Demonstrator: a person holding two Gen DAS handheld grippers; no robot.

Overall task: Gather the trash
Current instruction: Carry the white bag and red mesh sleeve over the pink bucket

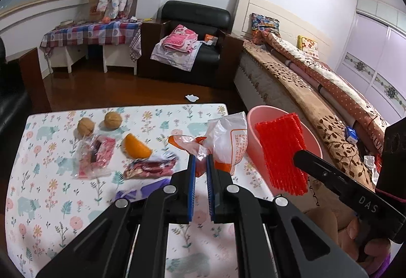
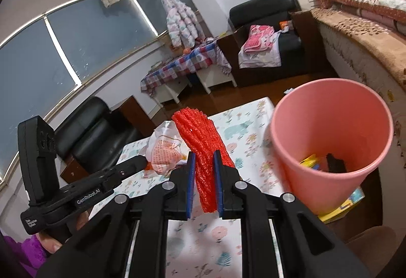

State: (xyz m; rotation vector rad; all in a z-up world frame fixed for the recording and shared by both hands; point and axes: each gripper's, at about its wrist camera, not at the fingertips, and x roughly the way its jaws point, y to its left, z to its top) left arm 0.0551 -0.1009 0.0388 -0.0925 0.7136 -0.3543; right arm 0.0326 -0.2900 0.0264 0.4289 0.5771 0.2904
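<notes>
Low table w/ white floral-print cloth (image 1: 50, 191) (image 2: 203, 235), cluttered: two round tan walnuts (image 1: 85, 126) at far-left edge, side by side; orange peel wedge (image 1: 135, 147) nearer centre; clear plastic wrapper w/ red-pink print (image 1: 95, 156) just left of peel; crumpled dark-red snack wrapper (image 1: 151, 168) just below peel; purple scrap (image 1: 142, 190) partly hidden behind left claw's body. Pink round plastic bin (image 1: 252, 141) (image 2: 330, 141) off table's right edge, beside bed w/ brown leaf-pattern blanket (image 1: 317, 125); inside bin, seen from right wrist cam: yellow-blue packet (image 2: 310, 161) + dark item (image 2: 335, 162) at bottom. Black leather armchair (image 1: 195, 42) w/ pink folded cloth across room, checked-cloth side table (image 1: 94, 33) by window. Small white scrap (image 1: 191, 98) on wood floor past table. Left gripper (image 1: 200, 160): blue-padded fingers nearly together, pinched on twisted neck of crumpled white-and-orange plastic bag (image 1: 225, 141) (image 2: 165, 153), bag raised off table, near bin rim. Right gripper (image 2: 204, 157) (image 1: 299, 160): clamped on red foam fruit-net sleeve (image 2: 203, 151) (image 1: 281, 151), sleeve upright between pads, ends sticking out above and below; in left cam, sleeve in front of bin mouth. Whether over bin or just short of it, can't tell.
</notes>
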